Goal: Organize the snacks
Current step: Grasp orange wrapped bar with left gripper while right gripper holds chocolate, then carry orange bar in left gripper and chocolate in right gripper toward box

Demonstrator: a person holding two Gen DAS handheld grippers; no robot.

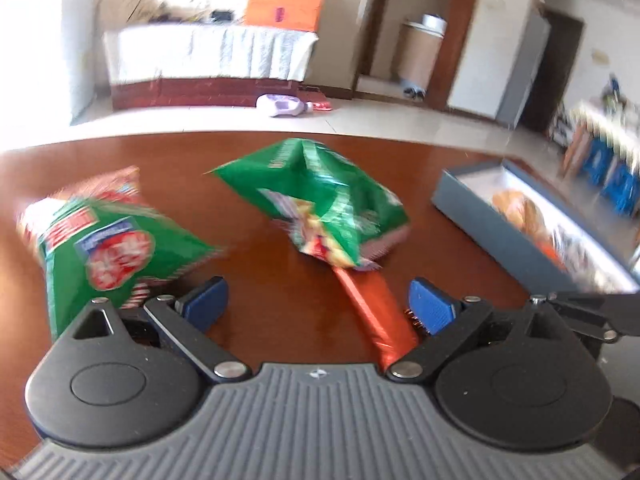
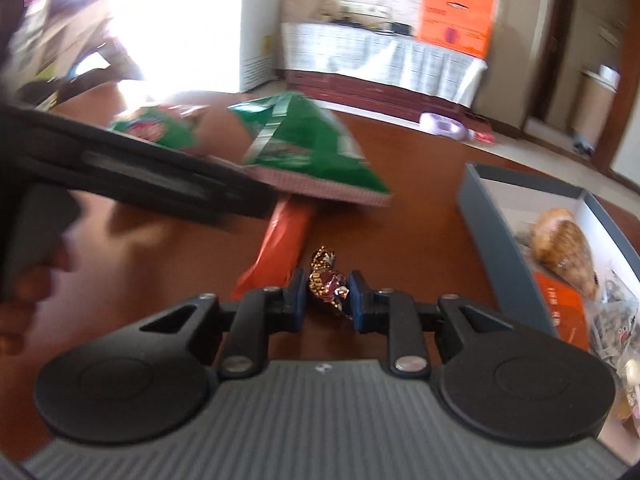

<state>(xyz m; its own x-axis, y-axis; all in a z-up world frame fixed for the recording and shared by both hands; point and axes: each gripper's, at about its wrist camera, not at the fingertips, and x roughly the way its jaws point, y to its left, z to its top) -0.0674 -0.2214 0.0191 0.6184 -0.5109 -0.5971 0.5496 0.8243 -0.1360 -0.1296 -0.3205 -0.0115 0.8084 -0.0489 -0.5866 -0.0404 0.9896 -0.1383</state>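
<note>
A small candy [image 2: 327, 283] in a dark red and gold wrapper sits clamped between the blue pads [image 2: 357, 296] of the right gripper [image 2: 326, 296], its jaws drawn in close on the wrapper, low over the brown table [image 2: 420, 208]. Whether the candy is clear of the tabletop cannot be told.

Just left of the candy lies a long orange packet [image 2: 282, 240], its far end tucked under a green bag [image 2: 312, 152]. Further left, a second green bag [image 2: 156, 130] with a red emblem lies partly hidden behind the black body of the left gripper [image 2: 152, 176], which crosses that side of the right wrist view, with a hand [image 2: 24, 280] below it. To the right, near the candy but apart from it, stands an open grey box [image 2: 492, 232] holding a brown wrapped item [image 2: 564, 252], an orange pack [image 2: 568, 316] and other snacks too blurred to name.

In the left wrist view, the left gripper [image 1: 318, 306] has its jaws spread wide and holds nothing. The orange packet [image 1: 374, 316] runs just inside its right pad [image 1: 430, 306]; the emblem bag [image 1: 108, 248] lies beside its left pad.
</note>
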